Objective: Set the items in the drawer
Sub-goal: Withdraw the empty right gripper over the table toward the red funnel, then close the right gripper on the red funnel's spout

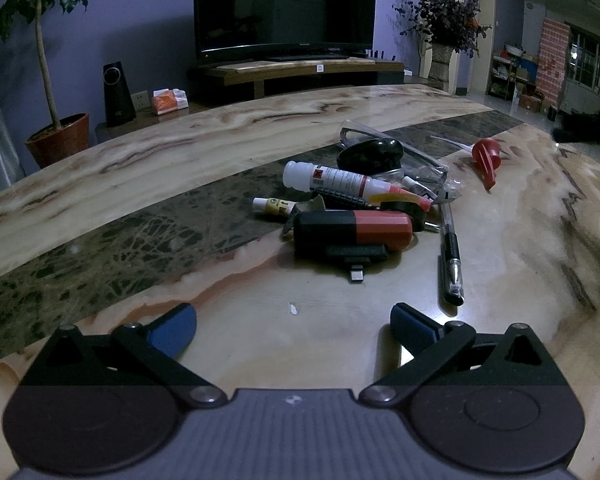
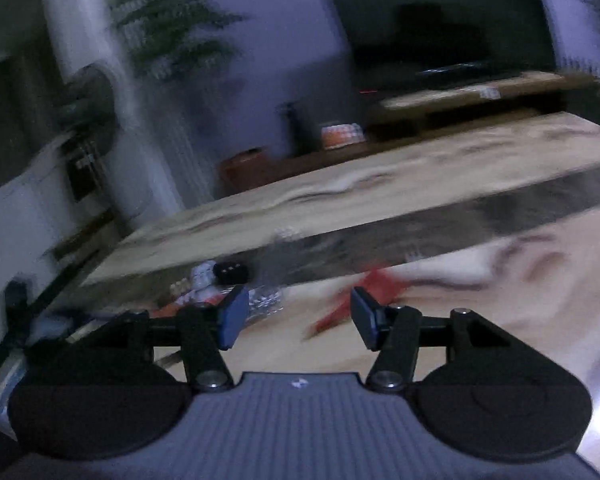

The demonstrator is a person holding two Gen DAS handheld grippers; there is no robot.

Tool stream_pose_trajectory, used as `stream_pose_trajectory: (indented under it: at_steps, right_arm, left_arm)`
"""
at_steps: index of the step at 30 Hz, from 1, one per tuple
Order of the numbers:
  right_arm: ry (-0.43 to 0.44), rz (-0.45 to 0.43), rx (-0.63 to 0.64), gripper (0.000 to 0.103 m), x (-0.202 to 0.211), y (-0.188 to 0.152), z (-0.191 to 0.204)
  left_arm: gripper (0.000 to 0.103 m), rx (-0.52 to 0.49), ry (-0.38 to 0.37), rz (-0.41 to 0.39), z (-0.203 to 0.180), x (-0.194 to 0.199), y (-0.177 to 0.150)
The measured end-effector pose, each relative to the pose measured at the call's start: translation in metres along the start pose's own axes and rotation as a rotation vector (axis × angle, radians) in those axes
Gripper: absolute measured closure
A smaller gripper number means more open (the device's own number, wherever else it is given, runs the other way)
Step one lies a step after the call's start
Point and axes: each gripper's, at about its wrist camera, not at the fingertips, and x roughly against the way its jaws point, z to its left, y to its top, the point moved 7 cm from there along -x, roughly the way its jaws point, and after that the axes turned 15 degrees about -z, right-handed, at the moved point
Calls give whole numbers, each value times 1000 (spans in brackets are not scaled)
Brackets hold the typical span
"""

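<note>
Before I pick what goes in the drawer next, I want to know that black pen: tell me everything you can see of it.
The pen lies flat on the marble table, right of the clutter pile, running from the pile toward the camera. It has a clear barrel, a black grip section and a black end nearest the camera. Its far end reaches under the pile's clear wrapper; whether they touch is unclear. The rest lies free on the table, with no gripper on it.

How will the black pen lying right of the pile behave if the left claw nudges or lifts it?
The black pen looks round-barrelled, so a sideways nudge would probably roll it on the polished table. It seems stiff and light. Its slim, glossy barrel may slip between the pads.
</note>
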Motion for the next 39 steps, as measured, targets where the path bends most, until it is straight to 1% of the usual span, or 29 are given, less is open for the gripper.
stream_pose_trajectory:
  at_steps: [1, 6, 12, 16, 22, 27, 28, 29, 30, 31, 32, 37, 39]
  right_arm:
    - [-47, 0, 6, 45, -7, -1, -9]
    - [-130, 15, 10, 45, -33, -9, -31]
    - [-163, 53, 25, 45, -65, -22, -32]
    - [-176, 69, 23, 44, -78, -24, -29]
    - [-231, 108, 116, 44, -95, -35, -24]
    - [-257, 118, 168, 45, -105, -40, -32]
    - [-254, 120, 190, 51, -105, -41, -33]
    - [-252, 126, 208, 62, -106, -42, -33]
    - [-252, 130, 225, 64, -106, -42, -33]
    - [-252, 135, 242, 69, -106, -43, -32]
    - [-245, 139, 249, 77, -105, -44, -32]
    - [-212, 145, 240, 76, -97, -45, -31]
    - [-198, 141, 209, 76, -92, -42, -32]
  left_arm:
    - [0, 0, 0, 0, 0, 0, 0]
    - [0, 0, 0, 0, 0, 0, 0]
    - [0, 0, 0, 0, 0, 0, 0]
    - [0, 0, 0, 0, 0, 0, 0]
    - [0, 0, 0, 0, 0, 0, 0]
    - [0, 0, 0, 0, 0, 0, 0]
    - [0, 0, 0, 0, 0, 0, 0]
    - [0, 0, 0, 0, 0, 0, 0]
    - [0, 0, 0, 0, 0, 0, 0]
    - [0, 0, 0, 0, 0, 0, 0]
    - [0, 0, 0, 0, 0, 0, 0]
    - [0, 0, 0, 0, 0, 0, 0]
    - [0, 0, 0, 0, 0, 0, 0]
